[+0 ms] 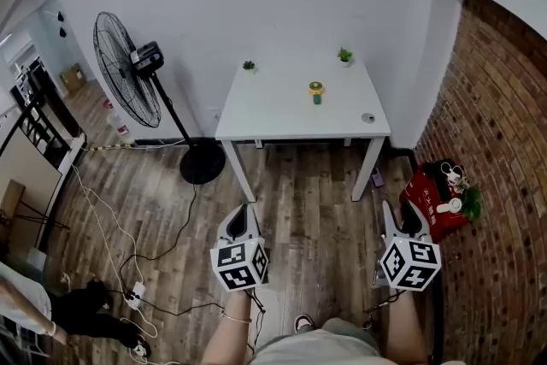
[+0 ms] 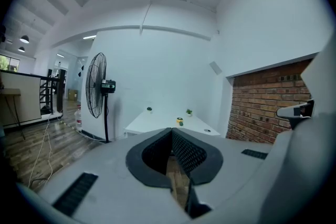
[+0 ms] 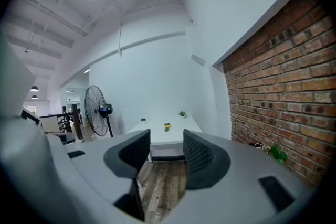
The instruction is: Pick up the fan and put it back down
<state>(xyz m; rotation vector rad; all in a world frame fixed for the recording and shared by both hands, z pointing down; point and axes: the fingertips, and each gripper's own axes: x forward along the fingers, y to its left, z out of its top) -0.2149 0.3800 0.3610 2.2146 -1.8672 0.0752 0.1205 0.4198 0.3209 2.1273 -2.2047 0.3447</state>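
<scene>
Small fan [image 1: 316,91]: round yellow head on a green stem, standing upright mid-table, long axis vertical; facing too small to read. Table [image 1: 273,115] is white, smooth, rectangular, set against the white wall. Wood-plank floor [image 1: 299,201], rough brick wall [image 1: 500,141] on the right, wire-cage pedestal fan [image 1: 128,79] on the left. Left gripper [image 1: 242,211] jaws pressed together, empty; right gripper [image 1: 402,209] jaws spread, empty; both well apart from the table

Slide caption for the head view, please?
Left claw shut, right claw open, both short of the white table; pedestal fan at left.
</scene>
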